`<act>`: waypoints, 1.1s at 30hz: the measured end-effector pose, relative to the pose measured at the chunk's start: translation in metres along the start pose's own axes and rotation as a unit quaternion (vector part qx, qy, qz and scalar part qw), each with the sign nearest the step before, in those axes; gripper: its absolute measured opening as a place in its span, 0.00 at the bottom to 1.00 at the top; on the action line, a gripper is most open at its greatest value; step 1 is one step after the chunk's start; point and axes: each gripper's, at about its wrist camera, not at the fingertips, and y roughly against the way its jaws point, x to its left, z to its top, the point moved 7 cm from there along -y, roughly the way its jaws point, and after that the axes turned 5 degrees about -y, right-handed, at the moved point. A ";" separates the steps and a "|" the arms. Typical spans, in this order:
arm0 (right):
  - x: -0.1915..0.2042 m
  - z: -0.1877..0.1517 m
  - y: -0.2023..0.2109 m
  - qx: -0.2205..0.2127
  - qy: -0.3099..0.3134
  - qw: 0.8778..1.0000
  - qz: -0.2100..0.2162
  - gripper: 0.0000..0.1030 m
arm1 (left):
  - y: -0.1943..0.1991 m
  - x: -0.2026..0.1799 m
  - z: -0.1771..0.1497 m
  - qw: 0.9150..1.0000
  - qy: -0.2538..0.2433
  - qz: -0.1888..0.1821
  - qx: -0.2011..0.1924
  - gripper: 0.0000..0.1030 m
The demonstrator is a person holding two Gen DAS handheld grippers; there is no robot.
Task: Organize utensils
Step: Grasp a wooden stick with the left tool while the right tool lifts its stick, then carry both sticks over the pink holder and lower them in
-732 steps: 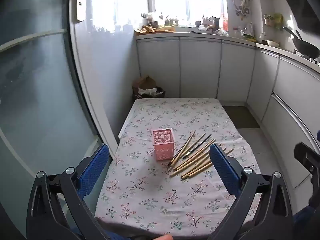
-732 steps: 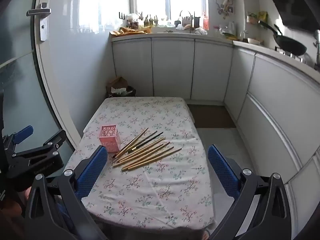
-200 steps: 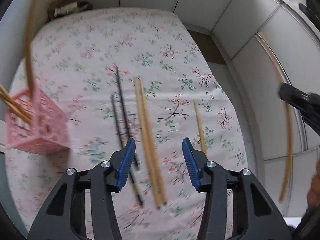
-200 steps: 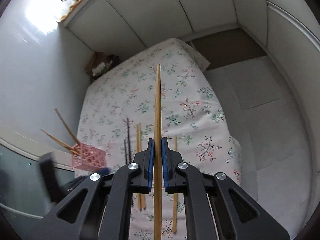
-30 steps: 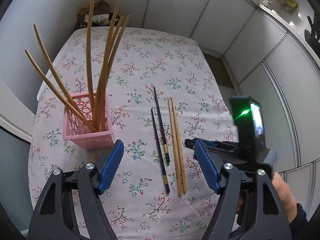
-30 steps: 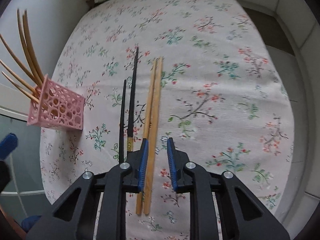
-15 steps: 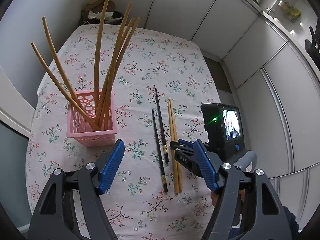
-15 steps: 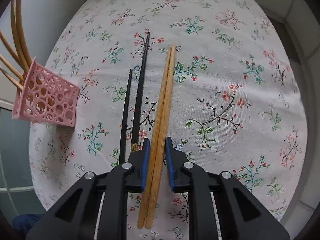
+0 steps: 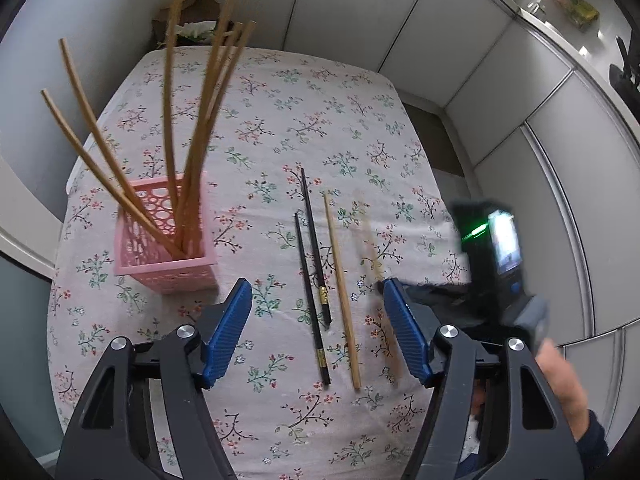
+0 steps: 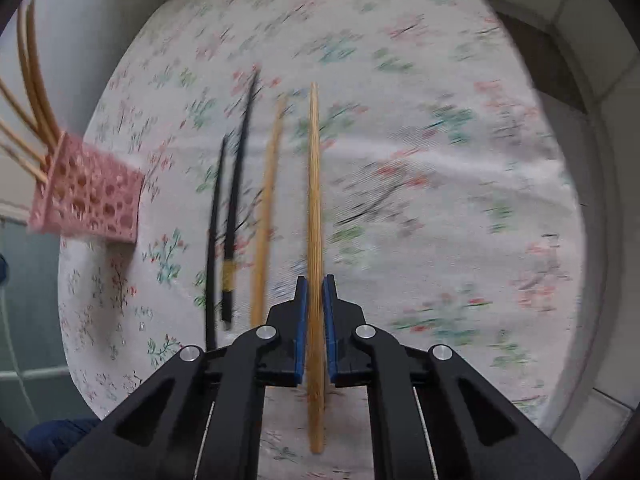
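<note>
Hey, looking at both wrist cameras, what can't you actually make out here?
- Left wrist view: the bamboo chopstick in the right tongs is a motion-blurred streak, and the left tongs' pad hides the grip.
- Left wrist view: the lower ends of the chopsticks in the pink basket are hidden by its walls.
- Right wrist view: the tablecloth pattern is smeared by motion.
- Right wrist view: the basket's chopsticks are cut off by the left edge.

The right tongs (image 10: 314, 320) pinch one bamboo chopstick (image 10: 314, 184) between blue pads (image 10: 301, 320), its length running toward twelve o'clock. On the floral tabletop (image 10: 440, 200), just at its nine o'clock side, lies a second bamboo chopstick (image 10: 267, 216), then two black chopsticks (image 10: 236, 184). A pink lattice holder (image 10: 88, 200) holding more bamboo sticks (image 10: 32, 92) sits toward nine o'clock. The picture is motion-blurred.
</note>
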 end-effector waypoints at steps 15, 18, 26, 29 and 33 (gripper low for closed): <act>-0.054 0.015 0.127 -0.132 -0.076 0.985 0.080 0.08 | -0.125 -0.046 -0.007 0.994 -0.070 0.016 0.079 0.48; -0.056 0.016 0.134 -0.135 -0.081 0.983 0.092 0.08 | -0.135 -0.043 -0.002 0.994 -0.073 0.029 0.076 0.48; -0.054 0.020 0.137 -0.140 -0.085 0.981 0.106 0.08 | -0.159 -0.046 0.000 0.991 -0.089 0.048 0.087 0.34; -0.050 0.020 0.138 -0.141 -0.081 0.981 0.109 0.08 | -0.166 -0.048 0.000 0.990 -0.099 0.053 0.090 0.30; -0.050 0.019 0.139 -0.142 -0.083 0.980 0.109 0.08 | -0.167 -0.042 0.005 0.990 -0.092 0.065 0.085 0.09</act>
